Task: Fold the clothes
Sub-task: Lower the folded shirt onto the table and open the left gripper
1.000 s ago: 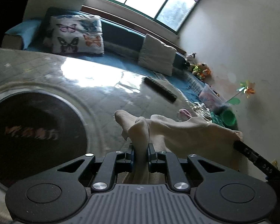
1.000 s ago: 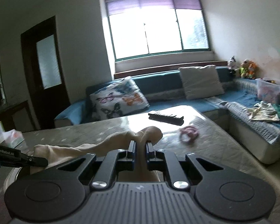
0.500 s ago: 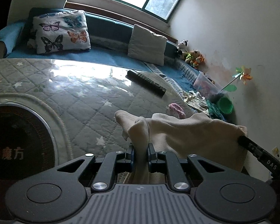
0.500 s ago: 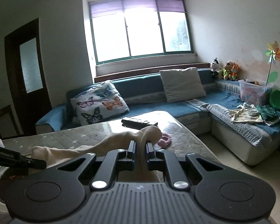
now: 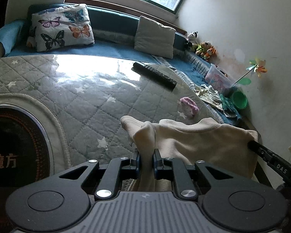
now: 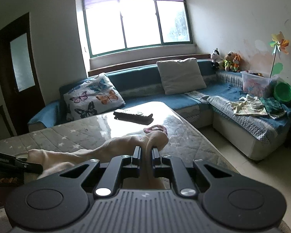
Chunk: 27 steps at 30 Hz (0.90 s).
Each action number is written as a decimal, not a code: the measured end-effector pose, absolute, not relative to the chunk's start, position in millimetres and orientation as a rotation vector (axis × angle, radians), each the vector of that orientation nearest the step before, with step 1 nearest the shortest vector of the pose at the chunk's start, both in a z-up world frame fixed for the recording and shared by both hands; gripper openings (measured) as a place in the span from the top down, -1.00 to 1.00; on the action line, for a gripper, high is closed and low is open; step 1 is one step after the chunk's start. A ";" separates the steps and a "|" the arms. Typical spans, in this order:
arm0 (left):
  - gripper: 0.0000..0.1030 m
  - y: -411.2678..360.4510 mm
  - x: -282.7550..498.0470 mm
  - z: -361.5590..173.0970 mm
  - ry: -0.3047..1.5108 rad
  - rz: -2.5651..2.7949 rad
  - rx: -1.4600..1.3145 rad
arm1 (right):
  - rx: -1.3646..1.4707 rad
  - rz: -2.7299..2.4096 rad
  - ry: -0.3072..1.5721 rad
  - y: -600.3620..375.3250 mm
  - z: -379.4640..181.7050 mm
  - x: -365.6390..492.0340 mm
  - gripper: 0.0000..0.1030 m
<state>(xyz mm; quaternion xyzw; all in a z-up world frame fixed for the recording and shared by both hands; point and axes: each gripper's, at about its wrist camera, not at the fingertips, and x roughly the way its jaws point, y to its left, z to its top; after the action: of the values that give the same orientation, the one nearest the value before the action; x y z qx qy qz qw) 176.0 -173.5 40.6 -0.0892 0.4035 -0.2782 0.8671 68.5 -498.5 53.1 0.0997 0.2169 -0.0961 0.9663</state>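
Note:
A cream garment (image 5: 196,141) hangs stretched between my two grippers above the quilted table (image 5: 83,101). My left gripper (image 5: 146,154) is shut on one bunched corner of it. My right gripper (image 6: 145,152) is shut on the other corner (image 6: 155,137). In the left wrist view the right gripper's finger (image 5: 269,155) shows at the right edge, pinching the cloth. In the right wrist view the left gripper's finger (image 6: 15,164) shows at the left, with the garment (image 6: 71,156) sagging between. The lower part of the garment is hidden behind the gripper bodies.
A black remote (image 5: 155,74) and a pink knitted item (image 5: 189,105) lie on the table. A round dark heater top (image 5: 13,147) is set in the table at the left. A blue corner sofa (image 6: 201,97) holds cushions, clothes (image 6: 250,106) and a green bowl (image 6: 283,92).
Both grippers have moved with the garment: the table, remote and pink item sit differently in each view. Both grips on the cloth are unchanged.

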 end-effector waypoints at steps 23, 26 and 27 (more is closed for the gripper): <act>0.21 -159.9 173.5 34.5 0.846 -0.522 -0.166 | 0.175 -0.182 0.481 -485.9 43.6 73.6 0.47; 0.06 -158.4 169.5 33.9 0.846 -0.521 -0.162 | 0.170 -0.167 0.491 -480.6 41.3 71.8 0.27; 0.05 -158.4 168.1 33.2 0.845 -0.521 -0.158 | 0.168 -0.162 0.496 -478.4 39.9 71.5 0.21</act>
<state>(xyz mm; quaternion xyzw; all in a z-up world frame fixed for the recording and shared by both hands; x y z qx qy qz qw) 168.1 -158.4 33.2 -0.0757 0.4047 -0.2498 0.8764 71.5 -478.4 39.9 0.0830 0.2447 -0.0802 0.9627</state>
